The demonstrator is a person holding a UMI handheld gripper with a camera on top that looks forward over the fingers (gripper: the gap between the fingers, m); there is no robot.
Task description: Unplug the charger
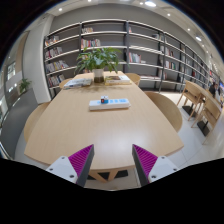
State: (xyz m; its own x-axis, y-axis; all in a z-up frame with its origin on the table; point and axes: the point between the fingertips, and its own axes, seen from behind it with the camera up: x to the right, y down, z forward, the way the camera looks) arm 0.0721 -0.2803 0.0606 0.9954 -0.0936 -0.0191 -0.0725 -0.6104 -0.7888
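A white power strip (109,103) lies on the far half of a long oval wooden table (90,135), with a small dark charger plug (104,99) standing in it near its left end. My gripper (113,163) is well short of it, above the table's near edge. Its two fingers, with purple pads (83,158), stand wide apart with nothing between them.
A potted green plant (100,62) stands at the table's far end, with papers (78,83) beside it. Bookshelves (120,45) line the back wall. Wooden chairs (165,108) stand along the right, and more desks (200,100) further right.
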